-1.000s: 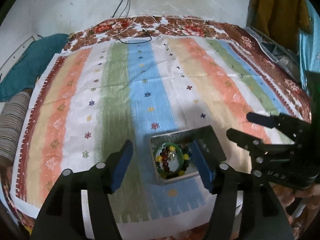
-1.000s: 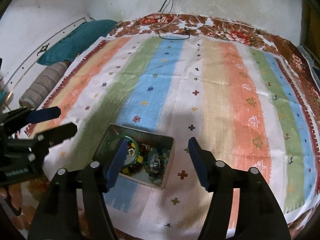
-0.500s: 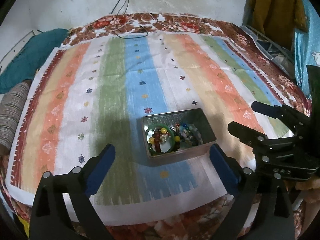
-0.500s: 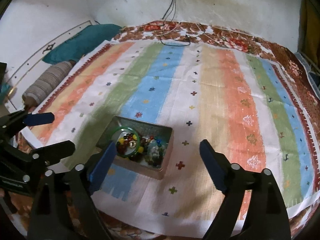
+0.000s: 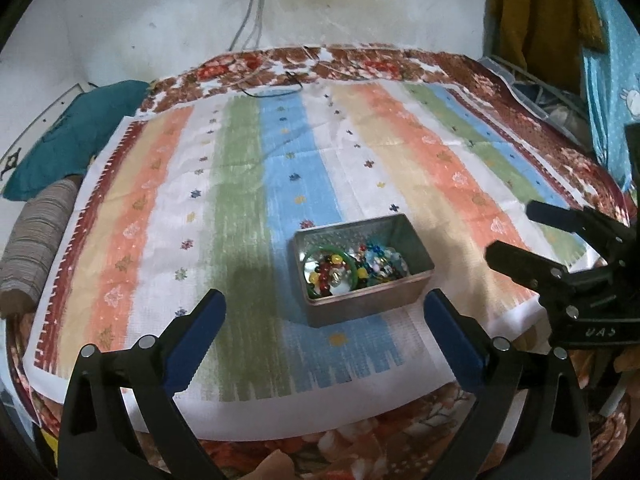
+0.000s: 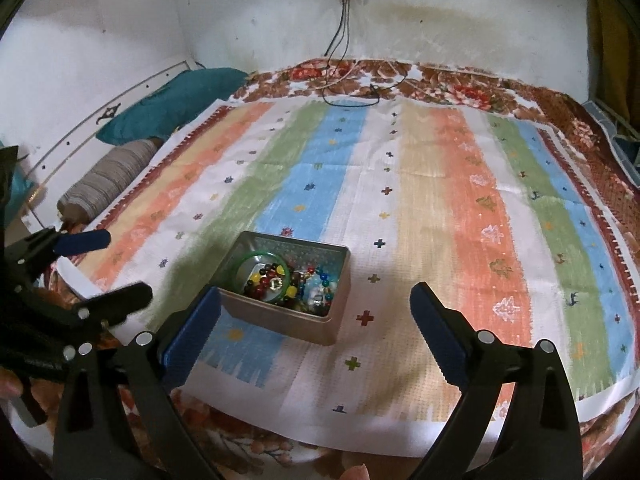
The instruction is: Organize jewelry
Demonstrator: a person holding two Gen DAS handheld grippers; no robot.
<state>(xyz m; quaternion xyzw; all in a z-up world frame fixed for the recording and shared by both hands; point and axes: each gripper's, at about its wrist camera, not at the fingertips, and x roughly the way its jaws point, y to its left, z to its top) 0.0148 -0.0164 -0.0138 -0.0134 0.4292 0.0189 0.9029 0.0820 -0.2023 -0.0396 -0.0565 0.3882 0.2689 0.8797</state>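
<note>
A: Where is the jewellery kept at this moment?

B: A rectangular silver metal tin (image 5: pixel 362 266) is placed on the striped woven cloth (image 5: pixel 240 184), near its front edge. Inside, a green round bangle (image 6: pixel 262 277) and mixed coloured beads (image 6: pixel 310 288) are seen in one heap.

A: And the two tools?

B: The left gripper (image 5: pixel 324 320) and the right gripper (image 6: pixel 316 320) are both held above the cloth with jaws wide apart. Nothing is clamped.

A: Which step is judged to be in hand?

B: Probably the collecting is finished, since no piece is seen outside the tin. If sorting is wanted next, a single piece must be pinched carefully, and the tin may need to be steadied.
</note>
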